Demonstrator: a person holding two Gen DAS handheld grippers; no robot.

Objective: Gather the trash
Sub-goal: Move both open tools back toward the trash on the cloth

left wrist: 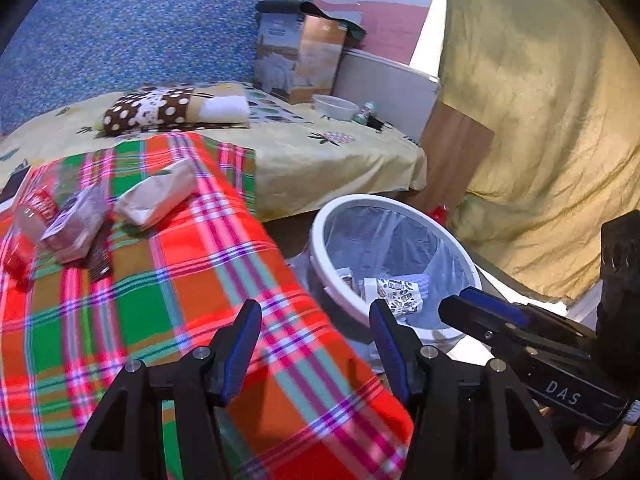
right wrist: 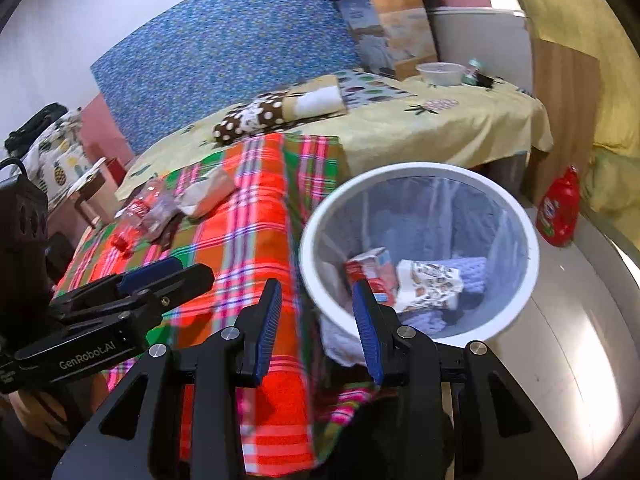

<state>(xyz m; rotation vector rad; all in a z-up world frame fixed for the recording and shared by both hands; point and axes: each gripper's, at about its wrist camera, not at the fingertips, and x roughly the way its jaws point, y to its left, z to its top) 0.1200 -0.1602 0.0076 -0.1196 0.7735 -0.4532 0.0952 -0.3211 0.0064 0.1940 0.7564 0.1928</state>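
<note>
L gripper [left wrist: 316,312]: jaws apart, nothing between, over the edge of the plaid cloth [left wrist: 168,304]. R gripper [right wrist: 316,292]: jaws apart too, narrower gap, empty, hanging at the near rim of the white bin [right wrist: 424,170].

Left-wrist view: bin at 3 o'clock of the L fingertips, on the floor just beside the cloth-covered surface. Clear liner inside; at the bottom a printed paper cup [right wrist: 430,284], crumpled, and a red-white carton [right wrist: 370,266] touching it at its 9 o'clock.

Trash not yet collected, on the plaid cloth at 10 o'clock of the L gripper: beige wrapper packet [left wrist: 158,196], clear-purple bag [left wrist: 76,224] just beside it at 8 o'clock, plastic bottle w/ red label [left wrist: 30,216] further out at 9 o'clock, red cap [left wrist: 18,260] near the bottle end. Dark small item under the bag, too blurred to tell.

Farther back at 12 o'clock: yellow bedsheet [left wrist: 320,152], polka-dot pillow [left wrist: 152,110], tall cardboard box [left wrist: 300,56], white bowl [left wrist: 334,106] at its 4 o'clock, small jar [left wrist: 364,114] just beside the bowl. Red detergent bottle [right wrist: 560,212] on the floor at 3 o'clock of the bin, right-wrist view.
</note>
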